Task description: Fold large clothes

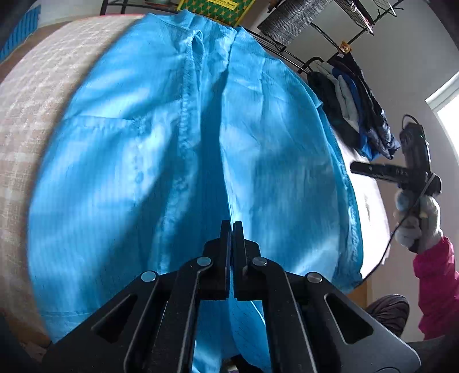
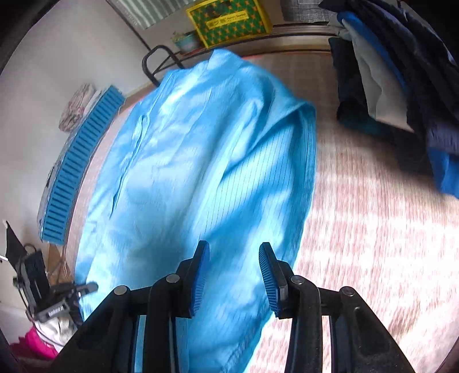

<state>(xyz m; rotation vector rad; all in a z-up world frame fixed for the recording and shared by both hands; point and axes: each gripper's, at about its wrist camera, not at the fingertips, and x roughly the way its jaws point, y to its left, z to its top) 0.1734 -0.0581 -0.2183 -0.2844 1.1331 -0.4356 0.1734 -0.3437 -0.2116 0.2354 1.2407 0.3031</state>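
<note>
Checked beige cloth covers the surface that carries a large bright blue garment, spread flat with its collar end at the far side and its hem toward the near edge.

Nearest in the left wrist view, the left tongs are fully closed, and a fold of the blue fabric runs up between the black fingers, pinched at the near hem. At the right edge of that view a gloved hand with a pink sleeve holds the right tongs up off the surface, well apart from the cloth.

In the right wrist view the right tongs stand partly open above the near right part of the garment, the blue ribbed pads holding nothing; the picture is smeared with motion. The left tongs appear small at the lower left there, at the hem's edge.

Farther off, a pile of dark and blue clothes sits at the far right of the surface. Beyond the collar a yellow and green box rests on a shelf, and a blue slatted rack lies along the left.
</note>
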